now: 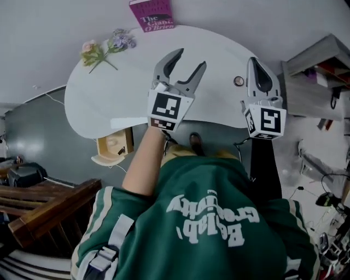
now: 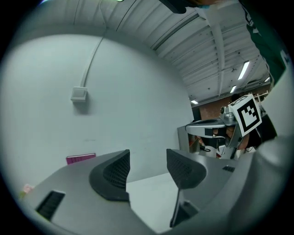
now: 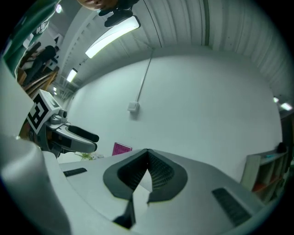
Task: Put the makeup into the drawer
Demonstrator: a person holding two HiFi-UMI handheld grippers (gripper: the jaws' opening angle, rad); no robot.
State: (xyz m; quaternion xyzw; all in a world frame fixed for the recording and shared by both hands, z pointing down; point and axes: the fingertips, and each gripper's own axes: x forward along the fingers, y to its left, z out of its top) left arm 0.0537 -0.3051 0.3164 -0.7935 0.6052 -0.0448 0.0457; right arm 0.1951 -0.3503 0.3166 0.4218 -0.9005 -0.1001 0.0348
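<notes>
Magenta bk [image 1: 152, 15], "The Giant O'Brien", beyond L tool [image 1: 190, 58]

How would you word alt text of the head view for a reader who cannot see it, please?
Seen from above, a person in a green top holds two grippers over a white rounded table, the left gripper open and empty, the right gripper shut. On the table are a pink book, a sprig of flowers and a small round object.

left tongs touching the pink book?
Apart. Head view shows bare white table between the left tongs and the pink book; the open jaws hold nothing.
</notes>
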